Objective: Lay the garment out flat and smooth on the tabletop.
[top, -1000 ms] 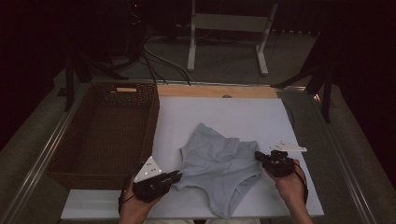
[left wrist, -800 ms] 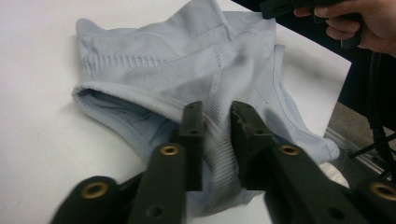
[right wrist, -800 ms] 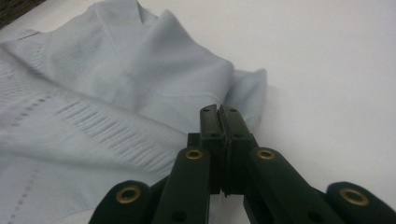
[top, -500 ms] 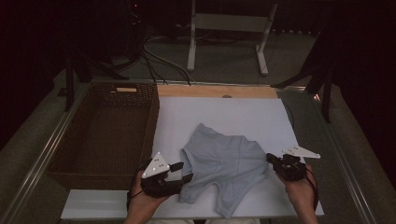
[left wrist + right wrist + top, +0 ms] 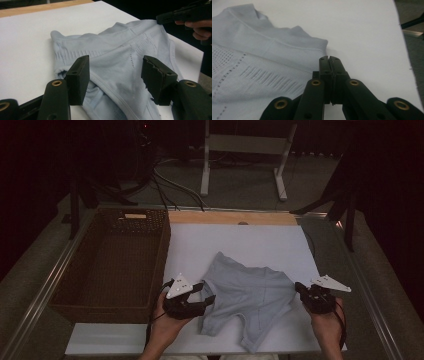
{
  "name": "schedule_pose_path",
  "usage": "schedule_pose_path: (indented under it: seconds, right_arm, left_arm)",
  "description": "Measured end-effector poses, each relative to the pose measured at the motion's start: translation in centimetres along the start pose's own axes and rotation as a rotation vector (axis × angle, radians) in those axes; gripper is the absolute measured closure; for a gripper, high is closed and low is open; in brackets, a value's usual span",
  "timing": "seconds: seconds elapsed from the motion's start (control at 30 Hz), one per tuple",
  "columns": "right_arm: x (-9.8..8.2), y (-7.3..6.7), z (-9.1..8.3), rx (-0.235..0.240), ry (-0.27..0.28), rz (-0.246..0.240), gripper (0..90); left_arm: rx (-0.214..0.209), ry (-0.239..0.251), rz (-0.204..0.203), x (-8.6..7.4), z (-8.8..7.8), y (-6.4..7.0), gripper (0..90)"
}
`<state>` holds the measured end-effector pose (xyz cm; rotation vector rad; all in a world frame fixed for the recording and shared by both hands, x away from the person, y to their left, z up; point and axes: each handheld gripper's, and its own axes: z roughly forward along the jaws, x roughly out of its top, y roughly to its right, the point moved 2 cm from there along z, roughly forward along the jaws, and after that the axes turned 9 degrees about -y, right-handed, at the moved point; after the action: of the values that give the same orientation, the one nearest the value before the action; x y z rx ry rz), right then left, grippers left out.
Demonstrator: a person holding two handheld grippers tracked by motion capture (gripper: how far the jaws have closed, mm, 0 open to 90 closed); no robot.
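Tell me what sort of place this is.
Probably a lab or studio bench set up for recording handling work, not a home. A white board serves as the worktop, cables trail over the floor beyond it, a metal stand rises behind, and the surroundings are dark.

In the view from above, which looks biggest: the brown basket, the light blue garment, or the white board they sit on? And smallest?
Largest to smallest, as they look from above:
1. White board
2. Brown basket
3. Light blue garment
The basket reaches farther from the camera, so its true lead over the garment may be larger.
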<state>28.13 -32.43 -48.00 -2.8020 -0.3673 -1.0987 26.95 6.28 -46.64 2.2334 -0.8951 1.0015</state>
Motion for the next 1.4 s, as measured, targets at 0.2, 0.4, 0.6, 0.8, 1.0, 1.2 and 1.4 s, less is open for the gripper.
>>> schedule_pose_path:
  seconds: [0.2, 0.4, 0.6, 0.8, 1.0, 1.2, 1.4]
  right_arm:
    - [-0.2, -0.7, 0.4, 0.062, -0.017, -0.022, 89.3]
    - [-0.4, -1.3, 0.6, 0.084, -0.039, -0.063, 88.4]
    - [-0.4, -1.3, 0.3, 0.082, -0.022, -0.056, 57.0]
    - [-0.9, -1.6, -0.3, 0.107, -0.025, -0.067, 35.0]
    - [-1.5, -1.8, -0.8, 0.115, -0.028, -0.079, 32.8]
    - [-2.1, -1.9, -1.1, 0.120, -0.034, -0.087, 31.6]
    - [-2.5, -1.6, -1.5, 0.135, -0.029, -0.081, 31.4]
  left_arm:
    - [0.006, -0.007, -0.010, 0.1, 1.0, -0.4, 42.2]
    - [0.028, -0.017, -0.010, 0.1, 2.2, -0.5, 42.3]
    - [0.041, -0.010, -0.025, 0.2, 2.9, -0.9, 41.3]
    - [0.058, -0.017, -0.035, 0.2, 3.7, -1.6, 41.0]
    - [0.075, -0.024, -0.054, 0.4, 4.4, -2.5, 41.0]
    - [0.089, -0.039, -0.061, 0.6, 5.1, -3.0, 40.8]
    - [0.102, -0.070, -0.065, 0.5, 5.8, -3.5, 40.8]
